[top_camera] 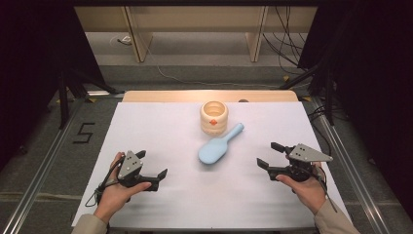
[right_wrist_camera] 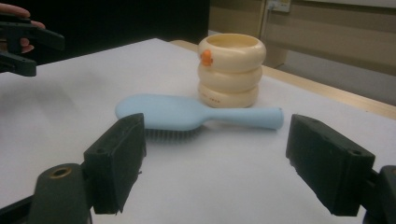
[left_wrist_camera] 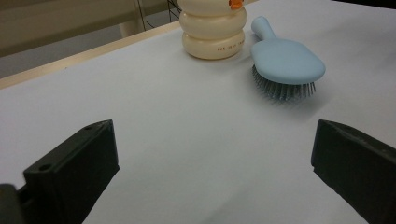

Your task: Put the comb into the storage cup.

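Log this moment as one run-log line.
left hand-held gripper: open, empty | right hand-held gripper: open, empty | blue hairbrush: bristles down, untouched | cream ringed holder: upright by handle

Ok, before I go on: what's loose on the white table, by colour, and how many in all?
Light blue: 1, the hairbrush, lying bristles down.
Cream: 1, the ribbed cup with a small orange mark, standing upright just behind the brush.
Total: 2 things.
Both the left gripper and the right gripper are open, holding nothing.

One blue hairbrush, one cream ringed holder, two tongs.
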`<action>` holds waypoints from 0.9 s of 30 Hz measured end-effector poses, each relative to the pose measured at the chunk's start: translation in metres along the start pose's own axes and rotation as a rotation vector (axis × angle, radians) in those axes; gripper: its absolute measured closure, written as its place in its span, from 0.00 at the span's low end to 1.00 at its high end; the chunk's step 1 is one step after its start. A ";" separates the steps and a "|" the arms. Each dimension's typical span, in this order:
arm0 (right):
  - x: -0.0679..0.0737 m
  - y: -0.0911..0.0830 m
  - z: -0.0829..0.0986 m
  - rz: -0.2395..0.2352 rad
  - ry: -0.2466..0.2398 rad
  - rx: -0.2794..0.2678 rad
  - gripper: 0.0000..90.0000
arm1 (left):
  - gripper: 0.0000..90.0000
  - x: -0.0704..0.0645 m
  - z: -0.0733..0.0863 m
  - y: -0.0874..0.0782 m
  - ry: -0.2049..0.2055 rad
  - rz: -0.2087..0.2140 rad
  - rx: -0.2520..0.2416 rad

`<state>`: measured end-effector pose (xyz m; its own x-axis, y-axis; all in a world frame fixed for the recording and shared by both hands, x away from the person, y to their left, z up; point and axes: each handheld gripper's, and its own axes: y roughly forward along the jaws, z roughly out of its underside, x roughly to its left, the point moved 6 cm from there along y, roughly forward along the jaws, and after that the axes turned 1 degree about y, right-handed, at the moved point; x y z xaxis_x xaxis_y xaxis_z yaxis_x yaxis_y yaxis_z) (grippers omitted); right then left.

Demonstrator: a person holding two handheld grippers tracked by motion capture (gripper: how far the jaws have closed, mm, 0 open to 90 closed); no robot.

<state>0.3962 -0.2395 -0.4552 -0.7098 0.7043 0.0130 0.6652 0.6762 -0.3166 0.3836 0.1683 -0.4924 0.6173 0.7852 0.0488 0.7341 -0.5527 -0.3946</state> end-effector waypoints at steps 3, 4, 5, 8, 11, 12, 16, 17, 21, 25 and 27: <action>-0.001 0.000 -0.001 0.006 0.002 0.002 0.24 | 0.00 -0.001 0.000 0.000 -0.003 0.004 -0.001; -0.002 0.001 0.000 0.007 0.001 0.005 0.24 | 0.00 -0.001 0.000 0.000 -0.004 0.007 -0.001; -0.002 0.001 0.000 0.013 0.000 0.008 0.24 | 0.00 -0.002 0.000 0.000 -0.003 0.008 -0.001; -0.002 0.002 0.000 0.017 -0.002 0.015 0.24 | 0.00 -0.002 0.000 0.000 -0.002 0.006 -0.001; -0.006 0.004 -0.002 0.038 -0.006 0.015 0.29 | 0.00 -0.001 0.000 0.000 -0.005 0.004 -0.002; -0.007 0.004 -0.004 0.047 -0.006 0.016 0.30 | 0.00 -0.001 0.000 0.000 -0.005 0.005 -0.001; -0.015 0.008 -0.009 0.071 -0.003 0.023 0.39 | 0.00 -0.001 0.001 0.000 -0.004 0.004 0.001; -0.018 0.009 -0.010 0.082 -0.005 0.031 0.42 | 0.00 -0.001 0.001 0.000 -0.005 0.004 0.001; -0.027 0.016 -0.015 0.090 -0.007 0.054 0.61 | 0.01 -0.001 0.001 0.001 -0.005 0.002 0.002; -0.035 0.029 -0.019 0.102 -0.027 0.119 0.83 | 0.01 -0.001 0.001 0.001 -0.004 0.002 0.004; -0.041 0.037 -0.020 0.118 -0.037 0.149 0.91 | 0.01 -0.001 0.001 0.001 -0.002 0.004 0.004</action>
<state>0.4544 -0.2387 -0.4482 -0.6387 0.7666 -0.0668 0.7047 0.5478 -0.4509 0.3833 0.1669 -0.4942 0.6193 0.7838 0.0451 0.7306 -0.5544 -0.3985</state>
